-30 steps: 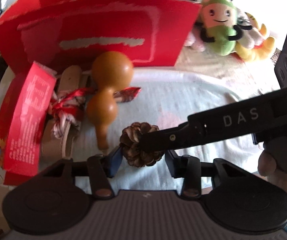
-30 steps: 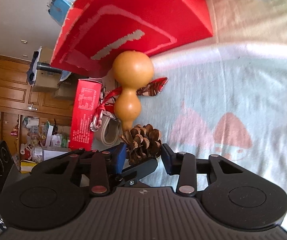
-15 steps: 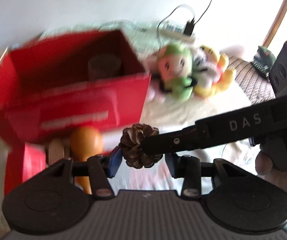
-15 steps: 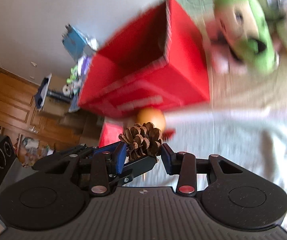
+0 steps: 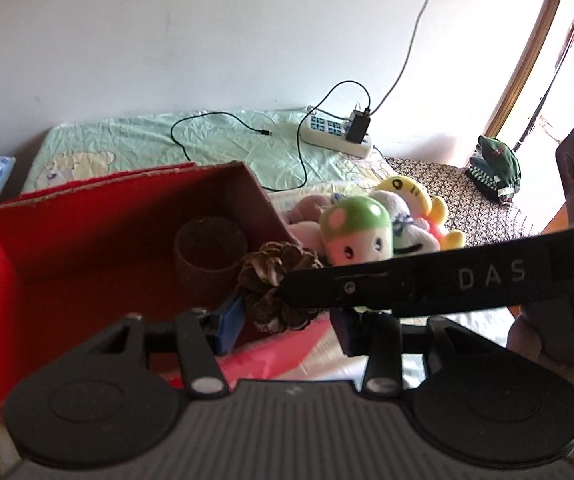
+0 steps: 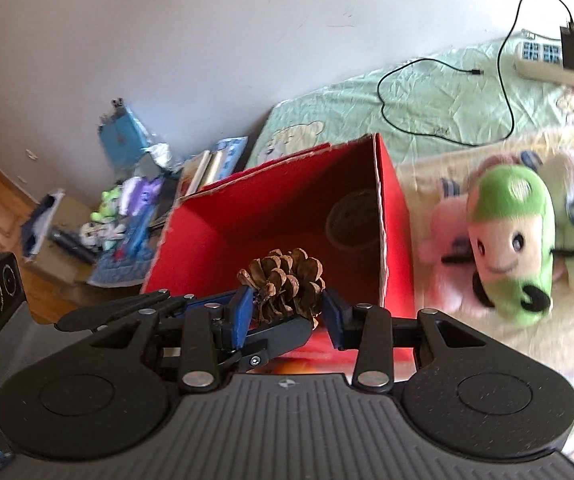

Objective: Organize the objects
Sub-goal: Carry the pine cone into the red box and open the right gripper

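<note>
A brown pine cone (image 5: pixel 277 280) sits between the blue pads of my left gripper (image 5: pixel 287 322). One black finger (image 5: pixel 407 284) of the right gripper crosses in from the right and presses on the same cone. In the right wrist view the pine cone (image 6: pixel 287 280) is clamped between the pads of my right gripper (image 6: pixel 287 316), and the left gripper's fingers (image 6: pixel 147 312) reach in from the left beneath it. The cone hangs in the air at the near edge of an open red box (image 5: pixel 47 264), (image 6: pixel 397 240). A brown round pot (image 5: pixel 211 252) stands inside.
Plush toys, one green-capped (image 5: pixel 359 232), (image 6: pixel 511 248), lie right of the box on a cream blanket. Behind them are a power strip (image 5: pixel 335 136) with a black cable (image 5: pixel 215 120) and a green cap (image 5: pixel 495 172). A hand (image 5: pixel 527 336) holds the right gripper. Clutter (image 6: pixel 127 208) lies far left.
Both grippers have risen together from the blanket with the pine cone between them, up to the red box's open top. The gourd and red packet have dropped out of view.
</note>
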`<action>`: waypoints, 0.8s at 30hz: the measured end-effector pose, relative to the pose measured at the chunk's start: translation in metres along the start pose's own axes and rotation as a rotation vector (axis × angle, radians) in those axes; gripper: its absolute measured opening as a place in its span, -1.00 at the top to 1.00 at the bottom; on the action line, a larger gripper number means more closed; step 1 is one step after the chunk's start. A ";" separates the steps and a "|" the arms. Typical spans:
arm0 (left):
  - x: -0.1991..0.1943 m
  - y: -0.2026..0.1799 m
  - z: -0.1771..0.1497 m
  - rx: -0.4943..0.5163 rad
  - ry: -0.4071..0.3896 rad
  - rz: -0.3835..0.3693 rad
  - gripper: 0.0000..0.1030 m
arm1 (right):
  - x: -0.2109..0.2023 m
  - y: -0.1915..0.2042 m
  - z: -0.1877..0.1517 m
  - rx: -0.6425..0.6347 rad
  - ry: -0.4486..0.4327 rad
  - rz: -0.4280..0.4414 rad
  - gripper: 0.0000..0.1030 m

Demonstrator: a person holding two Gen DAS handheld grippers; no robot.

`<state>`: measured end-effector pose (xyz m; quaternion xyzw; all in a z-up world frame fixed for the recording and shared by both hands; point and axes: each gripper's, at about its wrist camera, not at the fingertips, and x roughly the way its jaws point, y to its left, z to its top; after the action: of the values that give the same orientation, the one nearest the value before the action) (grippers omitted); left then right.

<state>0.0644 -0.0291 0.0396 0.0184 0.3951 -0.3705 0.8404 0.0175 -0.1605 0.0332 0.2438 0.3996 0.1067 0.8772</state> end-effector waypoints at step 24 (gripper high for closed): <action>0.074 0.074 0.004 -0.107 0.205 -0.082 0.15 | 0.065 0.004 0.012 -0.055 0.050 -0.301 0.20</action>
<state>0.1448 -0.0218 -0.0276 -0.0050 0.4988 -0.3791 0.7794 0.0690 -0.1366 -0.0003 0.1541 0.4502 -0.0091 0.8795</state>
